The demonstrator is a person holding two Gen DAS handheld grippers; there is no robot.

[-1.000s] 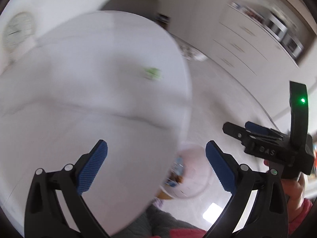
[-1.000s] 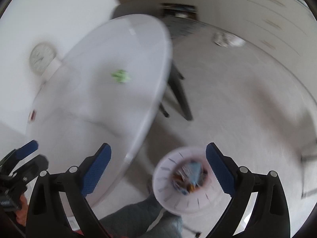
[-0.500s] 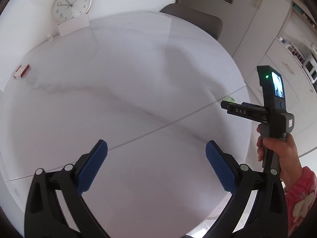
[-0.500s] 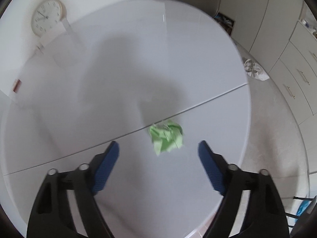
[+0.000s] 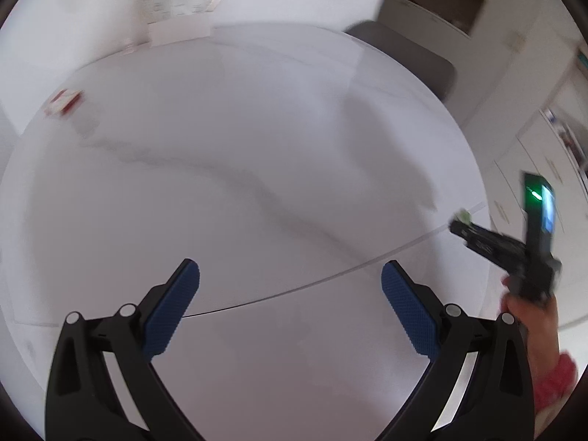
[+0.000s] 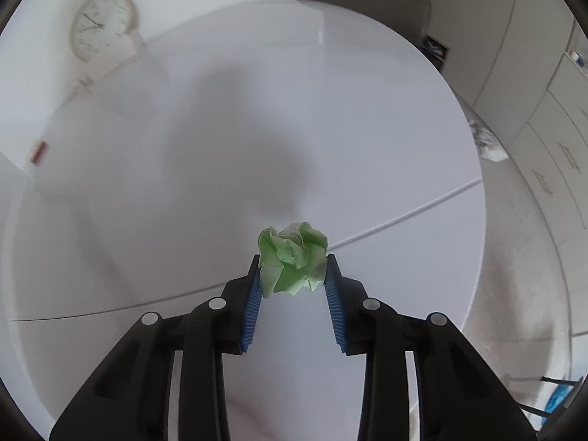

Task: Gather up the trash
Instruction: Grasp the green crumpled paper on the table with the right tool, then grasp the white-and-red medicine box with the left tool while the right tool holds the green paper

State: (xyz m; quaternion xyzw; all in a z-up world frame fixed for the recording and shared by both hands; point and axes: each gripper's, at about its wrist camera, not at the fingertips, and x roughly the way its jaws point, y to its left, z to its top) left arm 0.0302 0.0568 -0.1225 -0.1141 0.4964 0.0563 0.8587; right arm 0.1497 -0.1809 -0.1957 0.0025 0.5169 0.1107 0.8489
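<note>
A crumpled green paper ball [image 6: 290,253] lies on the round white table [image 6: 330,110], close to the seam across its top. My right gripper [image 6: 293,260] reaches down around the ball; its jaws are closing and both blue pads touch the paper's sides. In the left wrist view the same ball [image 5: 463,216] peeks out at the tip of the right gripper [image 5: 457,226], which a person's hand [image 5: 529,316] holds at the table's right edge. My left gripper [image 5: 290,270] hovers wide open over the bare table [image 5: 257,147] with nothing between its fingers.
A small red and white box [image 5: 62,102] sits at the table's far left. A wall clock [image 6: 101,24] stands behind the table and a grey chair [image 5: 404,55] at its far side. White cabinets [image 6: 551,147] and a crumpled wrapper on the floor [image 6: 487,141] lie to the right.
Both views swung from the floor and a bin to over the table. The right gripper came down around the green ball and its jaws narrowed onto it. The left jaws stayed wide.
</note>
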